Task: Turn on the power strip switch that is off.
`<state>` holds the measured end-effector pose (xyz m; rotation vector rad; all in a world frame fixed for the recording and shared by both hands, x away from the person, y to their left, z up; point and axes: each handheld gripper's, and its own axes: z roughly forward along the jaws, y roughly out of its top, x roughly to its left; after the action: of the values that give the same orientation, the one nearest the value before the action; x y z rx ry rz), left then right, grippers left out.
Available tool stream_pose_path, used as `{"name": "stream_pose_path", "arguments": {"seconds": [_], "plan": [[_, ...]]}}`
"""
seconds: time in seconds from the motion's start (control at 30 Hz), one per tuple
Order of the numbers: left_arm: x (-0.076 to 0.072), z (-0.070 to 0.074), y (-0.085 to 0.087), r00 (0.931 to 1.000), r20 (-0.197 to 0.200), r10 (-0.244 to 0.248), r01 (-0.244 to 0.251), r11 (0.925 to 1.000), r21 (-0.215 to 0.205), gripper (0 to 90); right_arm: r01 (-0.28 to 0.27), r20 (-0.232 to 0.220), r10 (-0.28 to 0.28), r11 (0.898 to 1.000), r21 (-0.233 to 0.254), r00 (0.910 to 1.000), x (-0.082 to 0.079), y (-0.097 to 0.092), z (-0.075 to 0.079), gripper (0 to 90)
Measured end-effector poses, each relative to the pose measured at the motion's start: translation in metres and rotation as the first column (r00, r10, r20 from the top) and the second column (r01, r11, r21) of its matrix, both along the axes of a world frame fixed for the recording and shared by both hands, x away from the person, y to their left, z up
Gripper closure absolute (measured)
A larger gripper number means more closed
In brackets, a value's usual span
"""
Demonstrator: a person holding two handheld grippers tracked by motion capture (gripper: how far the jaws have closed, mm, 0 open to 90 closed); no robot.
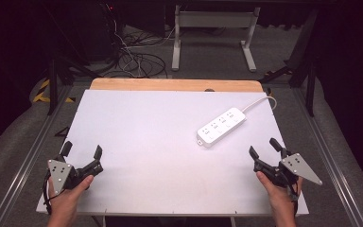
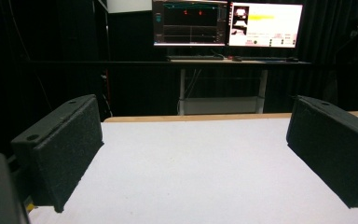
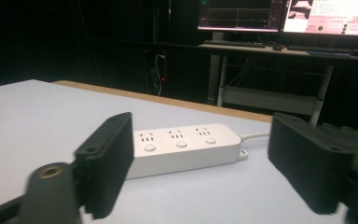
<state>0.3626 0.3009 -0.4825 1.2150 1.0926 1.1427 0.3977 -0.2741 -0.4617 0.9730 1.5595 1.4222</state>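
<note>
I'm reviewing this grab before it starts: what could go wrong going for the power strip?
The power strip lies slanted and flat on the table, so the right gripper, jaws open, may slip off it. Its cord runs off the far edge and could drag or snag on lifting.

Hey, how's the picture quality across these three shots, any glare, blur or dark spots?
High view: the white table top is evenly lit, the room's edges fall to black, and the white power strip is soft. Left gripper view: the glowing monitor screens are overexposed. Right gripper view: the right gripper is blurred at the near left jaw, while the strip stays fairly sharp.
</note>
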Motion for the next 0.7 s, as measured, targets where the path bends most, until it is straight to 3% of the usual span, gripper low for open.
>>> {"name": "stream_pose_path", "arguments": {"seconds": [0.23, 0.5, 0.7], "plan": [[0.0, -0.001, 0.0, 1.0, -0.004, 0.002, -0.002, 0.9999, 0.01, 4.1, 0.036, 0.017, -0.036, 0.999, -0.021, 0.9992, 0.005, -0.005, 0.01, 33.3], [-0.001, 0.0, 0.003, 0.9999, -0.004, 0.012, -0.012, 0.9999, 0.007, 4.5, 0.028, 0.06, -0.026, 0.999, -0.021, 0.9979, 0.014, -0.011, 0.026, 66.8], [-0.002, 0.0, 0.004, 0.9999, -0.006, 0.012, -0.012, 0.9999, -0.006, 4.7, 0.004, 0.037, -0.004, 1.0, -0.016, 0.9993, 0.027, -0.012, 0.038, 79.1]]}}
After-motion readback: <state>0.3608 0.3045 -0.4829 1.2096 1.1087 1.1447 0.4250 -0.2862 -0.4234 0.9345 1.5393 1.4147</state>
